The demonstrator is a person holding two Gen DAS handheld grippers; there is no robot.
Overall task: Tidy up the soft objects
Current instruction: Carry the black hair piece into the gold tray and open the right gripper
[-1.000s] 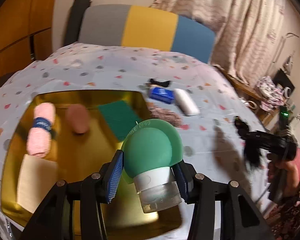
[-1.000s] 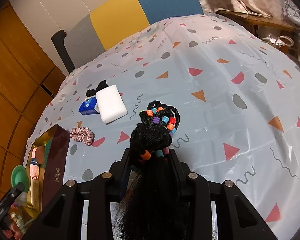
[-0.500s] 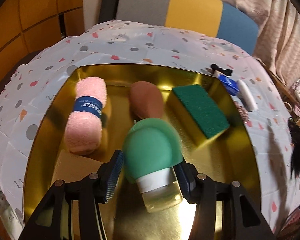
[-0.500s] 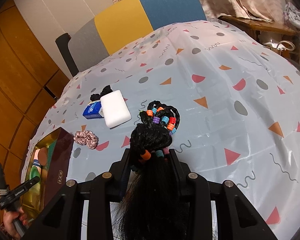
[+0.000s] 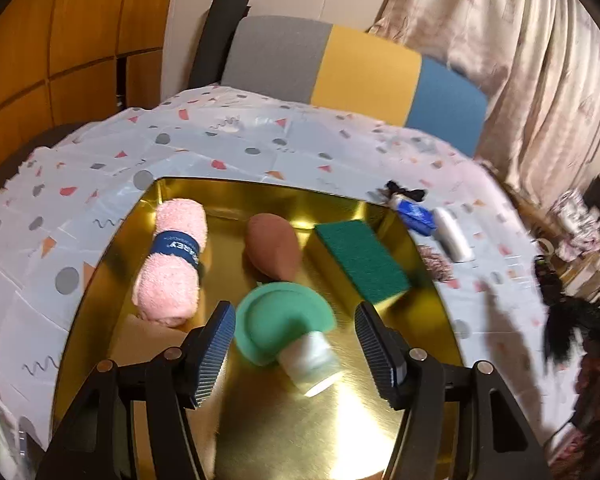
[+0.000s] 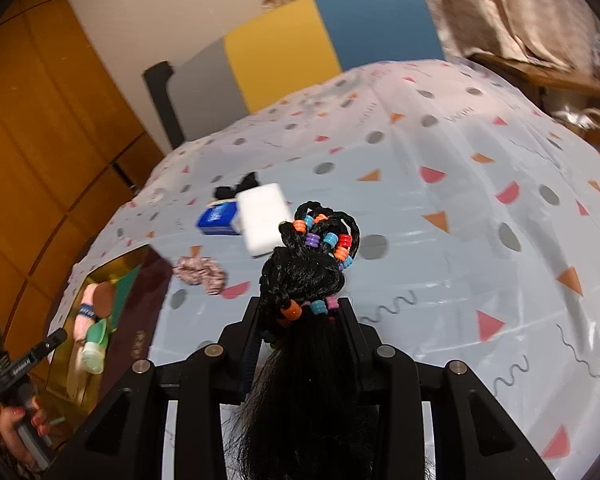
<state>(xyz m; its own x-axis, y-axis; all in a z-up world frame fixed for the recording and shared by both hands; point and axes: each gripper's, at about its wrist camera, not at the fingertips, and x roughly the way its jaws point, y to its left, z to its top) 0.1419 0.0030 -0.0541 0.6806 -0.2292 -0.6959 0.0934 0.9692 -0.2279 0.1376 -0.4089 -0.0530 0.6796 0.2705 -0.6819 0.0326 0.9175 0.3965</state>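
In gold tray: green bottle, left jaws apart.

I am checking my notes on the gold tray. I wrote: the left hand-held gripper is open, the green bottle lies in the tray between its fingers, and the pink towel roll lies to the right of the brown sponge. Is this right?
One detail is wrong. In the left wrist view the pink towel roll lies left of the brown sponge, not right. The left hand-held gripper is open, with the green bottle in the gold tray between its fingers.
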